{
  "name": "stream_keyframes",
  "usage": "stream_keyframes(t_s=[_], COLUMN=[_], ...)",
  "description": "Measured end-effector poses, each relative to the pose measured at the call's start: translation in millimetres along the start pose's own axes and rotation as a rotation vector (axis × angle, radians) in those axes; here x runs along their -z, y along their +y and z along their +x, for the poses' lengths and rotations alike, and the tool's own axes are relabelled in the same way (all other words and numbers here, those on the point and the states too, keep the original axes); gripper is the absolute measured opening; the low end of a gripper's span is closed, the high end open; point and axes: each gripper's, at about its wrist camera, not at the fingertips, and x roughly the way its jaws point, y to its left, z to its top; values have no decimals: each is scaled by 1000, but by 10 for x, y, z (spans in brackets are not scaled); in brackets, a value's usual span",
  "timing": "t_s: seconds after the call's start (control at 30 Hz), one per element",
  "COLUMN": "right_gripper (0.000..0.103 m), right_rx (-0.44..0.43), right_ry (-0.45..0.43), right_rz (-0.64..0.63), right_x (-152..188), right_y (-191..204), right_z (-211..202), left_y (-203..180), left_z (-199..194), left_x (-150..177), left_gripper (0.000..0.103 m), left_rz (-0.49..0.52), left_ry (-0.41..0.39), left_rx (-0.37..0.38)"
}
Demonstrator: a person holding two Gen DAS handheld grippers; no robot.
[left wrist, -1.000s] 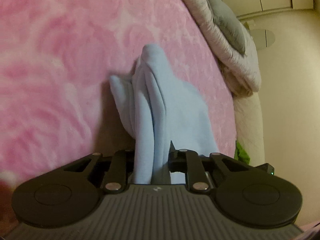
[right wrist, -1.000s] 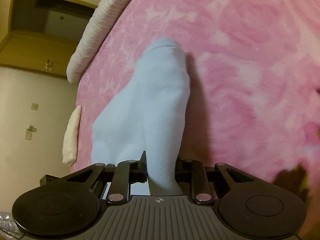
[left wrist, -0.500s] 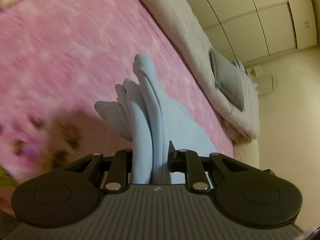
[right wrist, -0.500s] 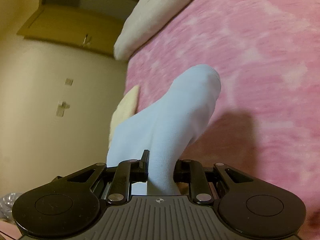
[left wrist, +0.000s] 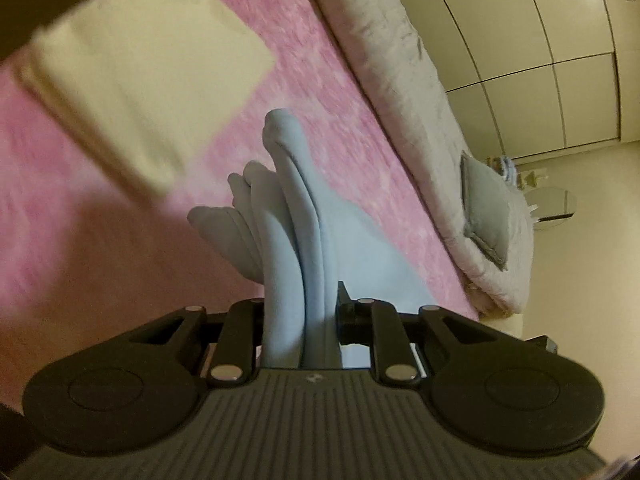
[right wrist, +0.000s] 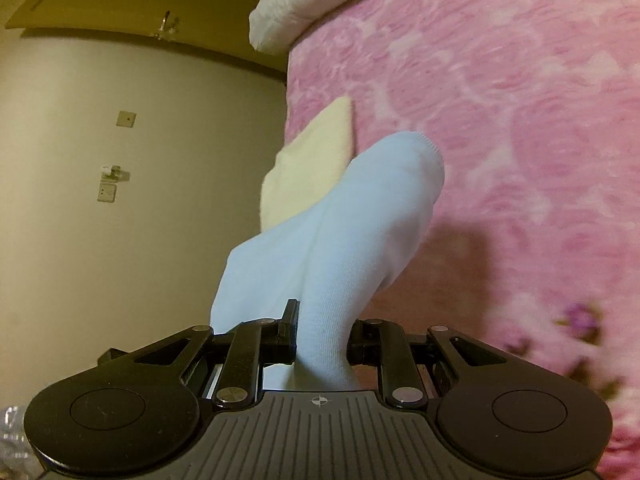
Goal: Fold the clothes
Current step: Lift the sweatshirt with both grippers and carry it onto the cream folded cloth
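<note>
A light blue garment (left wrist: 296, 216) hangs bunched in folds above the pink bed cover (left wrist: 320, 92). My left gripper (left wrist: 300, 320) is shut on one end of it. My right gripper (right wrist: 320, 332) is shut on the other end, where the light blue cloth (right wrist: 360, 216) shows a ribbed hem and stands up over the pink cover (right wrist: 520, 120). Both ends are lifted off the bed; the stretch between the grippers is hidden.
A folded cream cloth (left wrist: 132, 80) lies on the bed to the left; it also shows in the right wrist view (right wrist: 316, 160) near the bed's edge. A grey-white duvet (left wrist: 400, 80) with a grey pillow (left wrist: 484, 208) lies along the far side. Another white pillow (right wrist: 304, 4) lies at the top.
Both grippers have lifted and tilted up with the blue garment. The cream folded cloth has come into both views, and more of the walls shows.
</note>
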Motion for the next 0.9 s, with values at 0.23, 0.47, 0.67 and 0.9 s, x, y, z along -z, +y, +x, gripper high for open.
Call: stream_keyframes(t_s=[0.23, 0.47, 0.67, 0.9], right_gripper=[19, 19, 28, 53], right_rx=[-24, -66, -23, 122], right_ry=[-37, -158, -234, -215], right_rz=[-36, -158, -87, 29], right_x=[-462, -896, -1034, -893], right_y=[477, 917, 475, 43], right_z=[808, 1481, 2450, 2823], left_y=[177, 383, 1282, 1713], left_z=[-191, -158, 545, 619], left_x=[-986, -1975, -2510, -2554], left_gripper=[15, 16, 23, 27], left_rz=[52, 202, 182, 39], left_ry=[-36, -105, -24, -3], left_rx=[-13, 46, -56, 11])
